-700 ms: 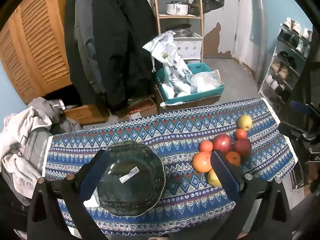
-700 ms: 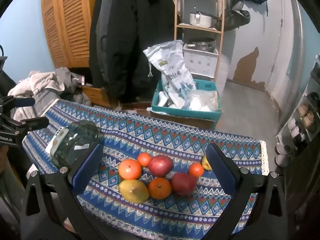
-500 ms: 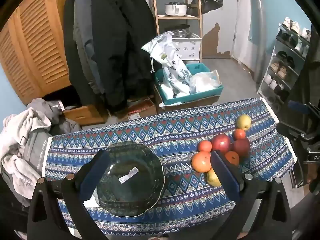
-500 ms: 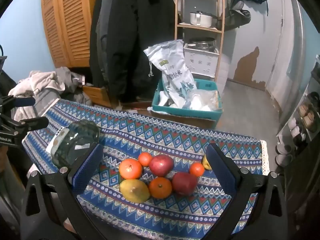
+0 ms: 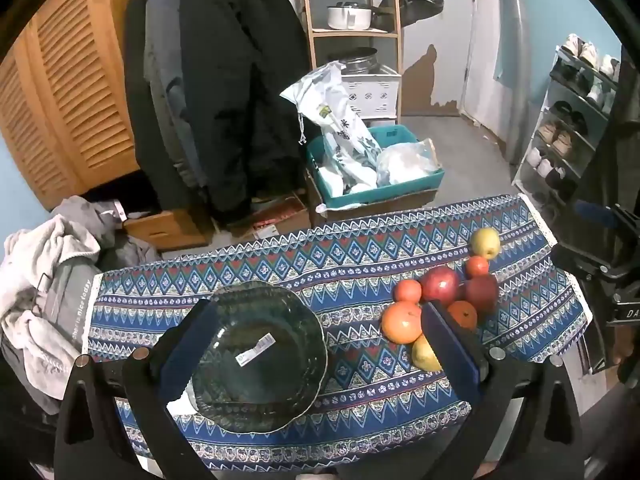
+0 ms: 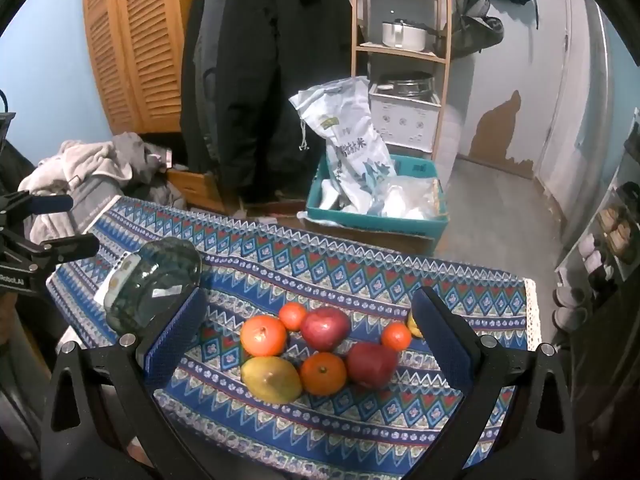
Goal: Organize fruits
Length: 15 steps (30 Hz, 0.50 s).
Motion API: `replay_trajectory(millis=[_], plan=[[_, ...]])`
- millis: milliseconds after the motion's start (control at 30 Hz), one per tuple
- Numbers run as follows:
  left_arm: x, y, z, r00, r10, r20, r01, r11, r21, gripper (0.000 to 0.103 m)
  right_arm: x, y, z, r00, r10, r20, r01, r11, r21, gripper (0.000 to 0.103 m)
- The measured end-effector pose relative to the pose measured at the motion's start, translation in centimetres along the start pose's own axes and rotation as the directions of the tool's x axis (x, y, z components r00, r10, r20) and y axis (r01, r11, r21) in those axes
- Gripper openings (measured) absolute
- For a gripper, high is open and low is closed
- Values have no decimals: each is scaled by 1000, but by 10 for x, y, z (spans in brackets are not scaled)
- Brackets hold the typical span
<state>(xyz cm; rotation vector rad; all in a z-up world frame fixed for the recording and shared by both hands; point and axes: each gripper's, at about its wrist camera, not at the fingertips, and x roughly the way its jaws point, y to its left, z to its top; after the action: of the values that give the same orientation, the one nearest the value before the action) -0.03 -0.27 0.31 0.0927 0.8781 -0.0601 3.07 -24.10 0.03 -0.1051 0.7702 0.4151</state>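
A dark green glass bowl with a white sticker sits on the patterned cloth, framed by my open left gripper, which hovers above it and holds nothing. To its right lies a cluster of fruit: a big orange, two red apples, small tangerines, a yellow mango and a yellow-green apple. In the right wrist view my right gripper hangs open above that cluster: orange, mango, red apple, second red apple. The bowl lies left of it.
The table wears a blue patterned cloth. Behind it stand a teal crate with bags, a wooden shelf, hanging dark coats, a clothes pile at left and a shoe rack at right.
The scene has shifted very slightly in both views; both grippers stay open and nothing on the table has moved.
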Motion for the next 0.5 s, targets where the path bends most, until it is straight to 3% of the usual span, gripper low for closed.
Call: replay_trajectory(millis=[500], plan=[[1,-3,-1,1000,-7,-2,7,1000,18,102,-1,-1,2,1000,3,-4,-3,1000,3,101]])
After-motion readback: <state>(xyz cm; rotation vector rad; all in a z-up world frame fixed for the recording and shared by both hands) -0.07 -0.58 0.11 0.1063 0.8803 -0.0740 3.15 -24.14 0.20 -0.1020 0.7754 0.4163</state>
